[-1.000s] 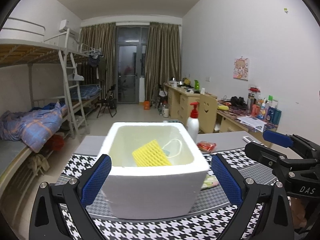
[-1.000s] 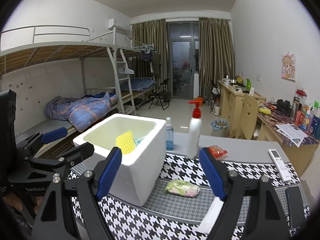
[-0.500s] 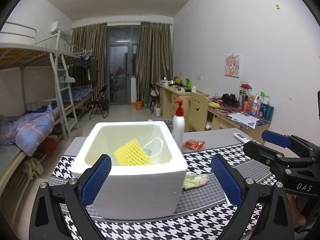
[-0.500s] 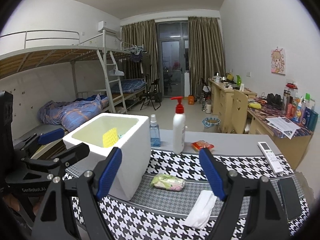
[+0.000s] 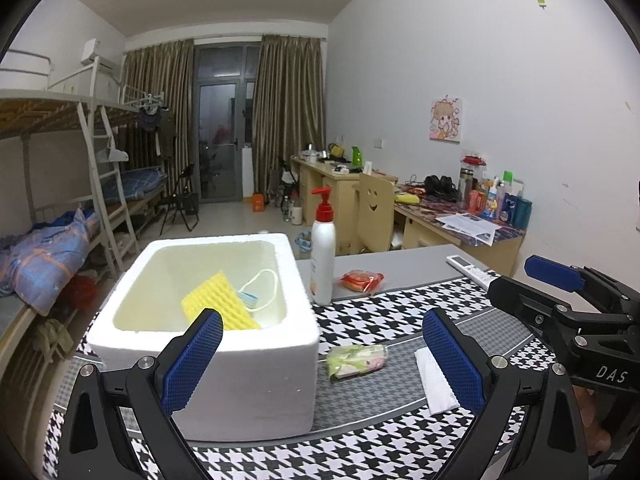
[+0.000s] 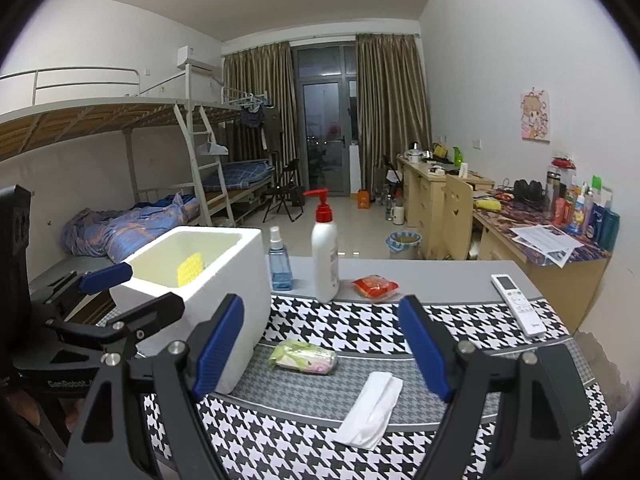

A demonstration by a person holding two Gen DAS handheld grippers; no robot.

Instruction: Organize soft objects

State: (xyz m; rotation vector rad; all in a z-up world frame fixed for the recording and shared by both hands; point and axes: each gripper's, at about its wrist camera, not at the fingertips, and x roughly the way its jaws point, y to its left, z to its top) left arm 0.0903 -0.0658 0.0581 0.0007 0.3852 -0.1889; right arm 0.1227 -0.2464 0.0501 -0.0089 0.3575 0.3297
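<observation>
Where the white foam box [image 5: 208, 344] sits on the left of the table, it holds a yellow sponge [image 5: 218, 306] leaning against a face mask [image 5: 256, 294] with pale ear loops. Just right of the box, on the houndstooth cloth [image 6: 360, 328], lies a green tissue pack [image 6: 303, 357], and nearer the edge a white folded cloth [image 6: 370, 408]; both are still outside the box. Behind them stand a pump bottle [image 6: 325, 248], a blue spray bottle [image 6: 280, 258] and a red packet [image 6: 375, 286], with a remote [image 6: 517, 304] off to the right. Bunk beds line the left wall, desks the right, curtains the far end. The left gripper [image 5: 322, 356] and right gripper [image 6: 320, 344] both hang wide apart, grasping nothing. Compared with 1 second ago, both have swung rightward, so the box sits further left in each view and the white cloth now shows to the left camera.
</observation>
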